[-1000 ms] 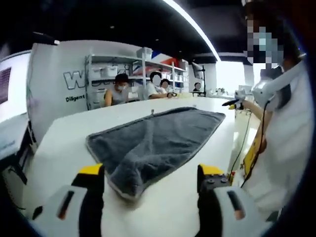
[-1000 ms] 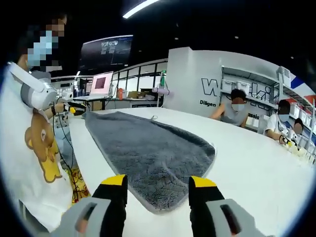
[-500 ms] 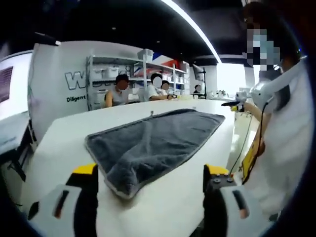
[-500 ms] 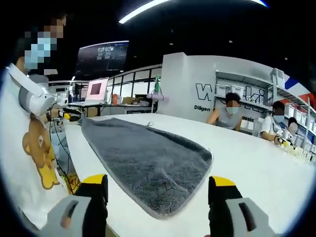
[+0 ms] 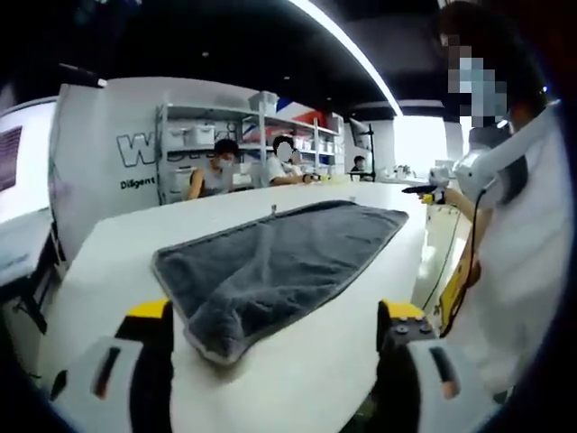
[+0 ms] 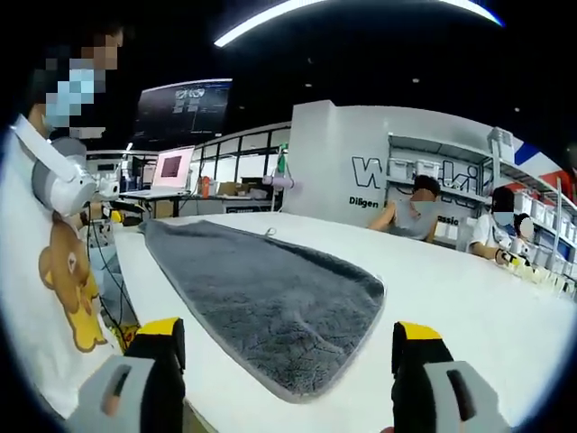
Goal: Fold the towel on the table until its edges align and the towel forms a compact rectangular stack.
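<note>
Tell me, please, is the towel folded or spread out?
Mostly spread: the grey towel lies flat across the table, one corner bunched.

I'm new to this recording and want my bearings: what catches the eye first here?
A large grey towel lies spread on the white table, one near corner rumpled in the left gripper view. Both the left gripper and right gripper hang open just short of its near edge. A person in a white shirt stands at the table's side, and others sit at the far end.
</note>
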The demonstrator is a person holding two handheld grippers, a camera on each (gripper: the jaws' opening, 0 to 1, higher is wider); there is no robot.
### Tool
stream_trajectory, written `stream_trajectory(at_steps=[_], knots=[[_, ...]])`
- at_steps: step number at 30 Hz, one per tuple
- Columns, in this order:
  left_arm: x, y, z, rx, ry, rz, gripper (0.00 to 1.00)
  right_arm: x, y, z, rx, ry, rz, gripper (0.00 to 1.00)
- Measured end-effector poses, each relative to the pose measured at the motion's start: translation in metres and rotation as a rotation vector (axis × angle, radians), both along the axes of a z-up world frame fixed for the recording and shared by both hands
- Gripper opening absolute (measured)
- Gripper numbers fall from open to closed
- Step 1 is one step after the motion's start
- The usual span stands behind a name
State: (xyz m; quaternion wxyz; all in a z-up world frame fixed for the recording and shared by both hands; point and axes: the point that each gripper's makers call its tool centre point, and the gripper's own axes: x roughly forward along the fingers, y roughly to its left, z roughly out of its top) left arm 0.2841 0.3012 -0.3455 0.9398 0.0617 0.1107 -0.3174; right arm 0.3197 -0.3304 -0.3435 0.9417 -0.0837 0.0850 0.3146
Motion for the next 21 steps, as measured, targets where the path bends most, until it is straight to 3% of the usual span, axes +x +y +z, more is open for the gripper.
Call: stream_trajectory(at_steps=[15,21], knots=[[-0.0025,0.0029,-0.0004,-0.005,0.015,0.016,0.99,0.0013,0.0017,-0.0039,-0.01,0.013,-0.005,1.0],[-0.0047,0.0053,-0.0067,0.044,0.031,-0.001,0.99,0.0008,-0.0007,-0.0058,-0.021,0.019,-0.009,0.99]])
